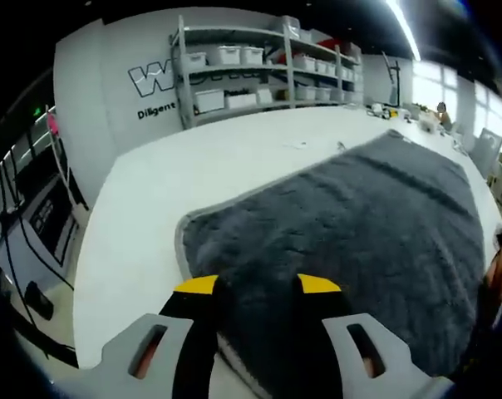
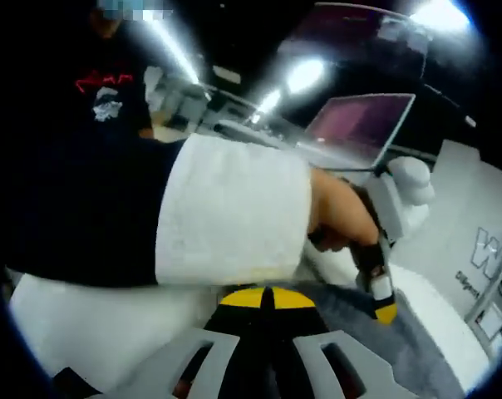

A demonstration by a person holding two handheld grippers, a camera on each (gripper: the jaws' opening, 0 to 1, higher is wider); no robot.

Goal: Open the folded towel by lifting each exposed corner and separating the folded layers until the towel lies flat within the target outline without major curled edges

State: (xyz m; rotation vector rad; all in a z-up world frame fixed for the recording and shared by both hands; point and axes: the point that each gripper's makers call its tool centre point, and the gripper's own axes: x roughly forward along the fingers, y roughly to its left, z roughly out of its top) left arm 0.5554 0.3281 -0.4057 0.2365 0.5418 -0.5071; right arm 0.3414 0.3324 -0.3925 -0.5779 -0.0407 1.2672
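**Towel near flat, near edge in hand**

Grey fluffy towel lies spread on the white table. Left gripper straddles its near edge, jaws parted. Right gripper looks shut, holding nothing visible. Next, likely smoothing that edge flat.

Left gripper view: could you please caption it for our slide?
Left gripper open over the near edge of a grey towel on a white table.
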